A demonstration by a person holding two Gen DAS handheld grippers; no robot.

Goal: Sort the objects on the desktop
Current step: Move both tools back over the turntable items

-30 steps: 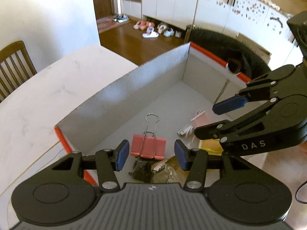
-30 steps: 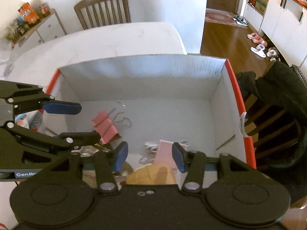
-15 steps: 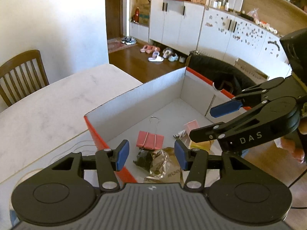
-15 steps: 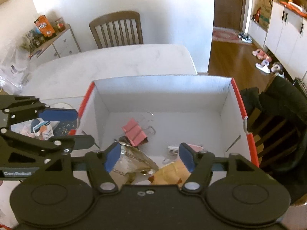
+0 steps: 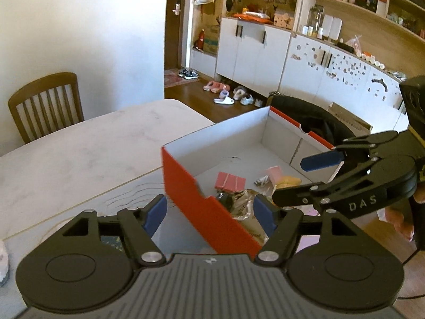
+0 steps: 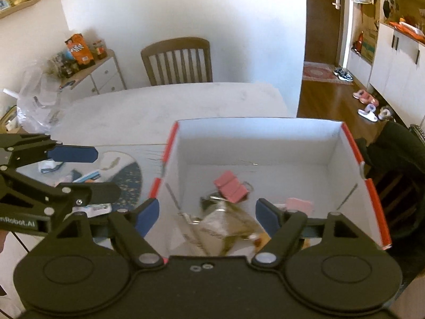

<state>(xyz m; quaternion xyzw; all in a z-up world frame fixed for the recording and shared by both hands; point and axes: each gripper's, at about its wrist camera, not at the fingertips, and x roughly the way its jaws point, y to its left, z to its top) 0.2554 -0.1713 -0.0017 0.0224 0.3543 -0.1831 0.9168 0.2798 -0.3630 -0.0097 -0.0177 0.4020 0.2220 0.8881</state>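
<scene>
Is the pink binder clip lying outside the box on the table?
No, in the right wrist view the pink binder clip lies on the floor of the box, beside a crumpled foil wrapper.

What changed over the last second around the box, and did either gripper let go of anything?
Both grippers pulled back and up out of the box. The left gripper and right gripper are opening, nothing between their fingers; no release is visible. The pink binder clip, foil wrapper and other items stayed inside.
</scene>
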